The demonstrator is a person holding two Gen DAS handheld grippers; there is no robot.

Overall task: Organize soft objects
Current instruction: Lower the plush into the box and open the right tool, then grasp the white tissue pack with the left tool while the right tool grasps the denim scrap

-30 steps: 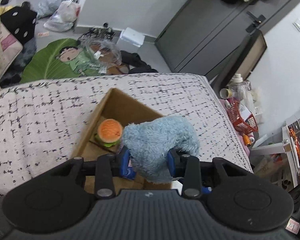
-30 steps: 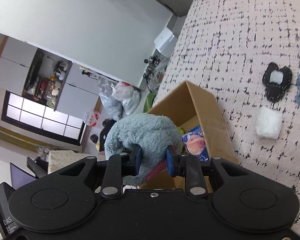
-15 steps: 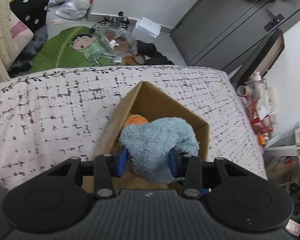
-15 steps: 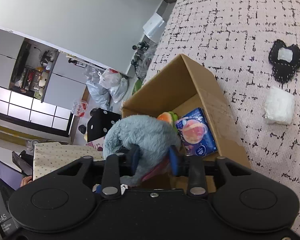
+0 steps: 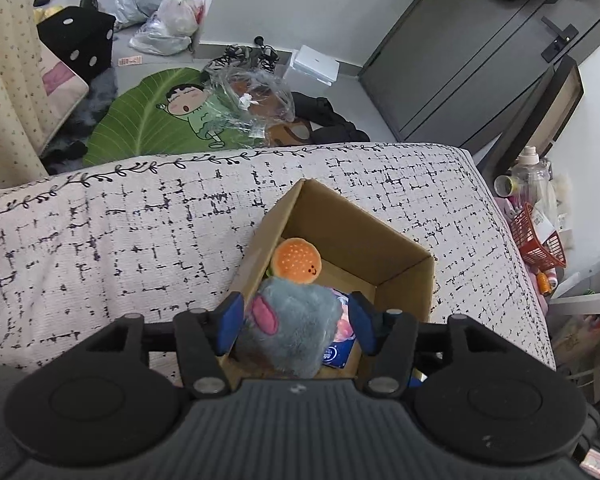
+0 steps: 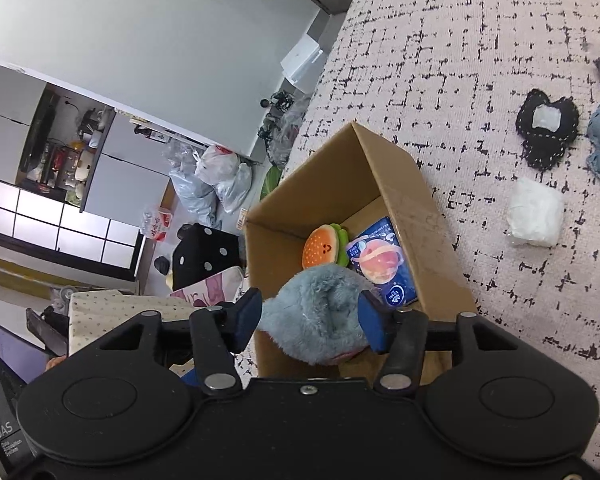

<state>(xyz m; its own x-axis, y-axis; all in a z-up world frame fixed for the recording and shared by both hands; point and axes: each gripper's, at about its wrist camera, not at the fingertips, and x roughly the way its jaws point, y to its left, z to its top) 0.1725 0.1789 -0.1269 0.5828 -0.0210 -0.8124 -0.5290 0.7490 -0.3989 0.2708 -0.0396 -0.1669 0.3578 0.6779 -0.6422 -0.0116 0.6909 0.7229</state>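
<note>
1. Both grippers have just been opening their jaws over a cardboard box (image 5: 404,268) on a patterned bedspread (image 5: 140,232). A second ago each was clamped on a blue-grey plush toy (image 5: 296,328) and carrying it.
2. The left gripper (image 5: 296,324) now stands partly open; the plush sits between its blue pads, which look clear of the fur or barely brushing it.
3. The right gripper (image 6: 312,320) is likewise partly open, with the same plush (image 6: 316,320) between its pads and no squeeze visible.
4. The plush has sunk into the near end of the box, just beyond both sets of fingertips. Judged from this, the drop is done.
5. Ahead of the plush in the box lie a burger toy (image 5: 296,260) and a blue packet (image 6: 380,264).
6. Still outside, off to the right gripper's right: a white pad (image 6: 534,212) and a black pouch (image 6: 548,136).
7. Writing: the packet's print is too small to read; "DAS" shows on the right gripper's body.
</note>
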